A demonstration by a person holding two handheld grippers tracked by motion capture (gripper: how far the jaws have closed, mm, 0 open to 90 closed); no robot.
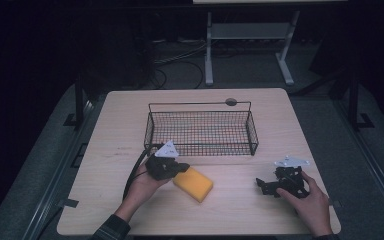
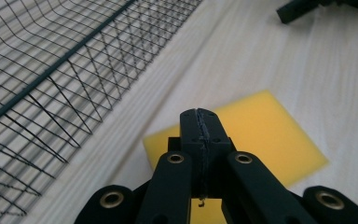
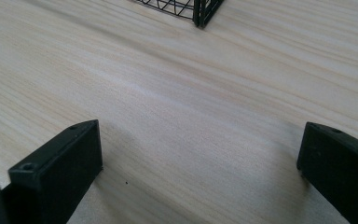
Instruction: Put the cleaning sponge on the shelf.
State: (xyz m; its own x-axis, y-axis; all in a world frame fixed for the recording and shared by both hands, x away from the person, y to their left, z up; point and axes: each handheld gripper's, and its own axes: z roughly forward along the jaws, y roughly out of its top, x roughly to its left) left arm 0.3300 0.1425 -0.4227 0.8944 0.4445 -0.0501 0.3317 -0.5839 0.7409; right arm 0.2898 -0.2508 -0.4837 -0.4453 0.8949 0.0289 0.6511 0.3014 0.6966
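High view: left gripper (image 1: pixel 180 167), jaws pressed together, is hovering over sponge (image 1: pixel 194 183); right gripper (image 1: pixel 265 185) is gaping at 4 o'clock; closed jaws may shove sponge.

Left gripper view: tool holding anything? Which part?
Nothing is held. The left tool has its jaws closed together on nothing, just above the yellow sponge. The right tool is open over bare table.

One camera looks down on my surface (image 1: pixel 130 125) from above. Two ride my fingers, close; both catch the wire basket (image 2: pixel 51 70).
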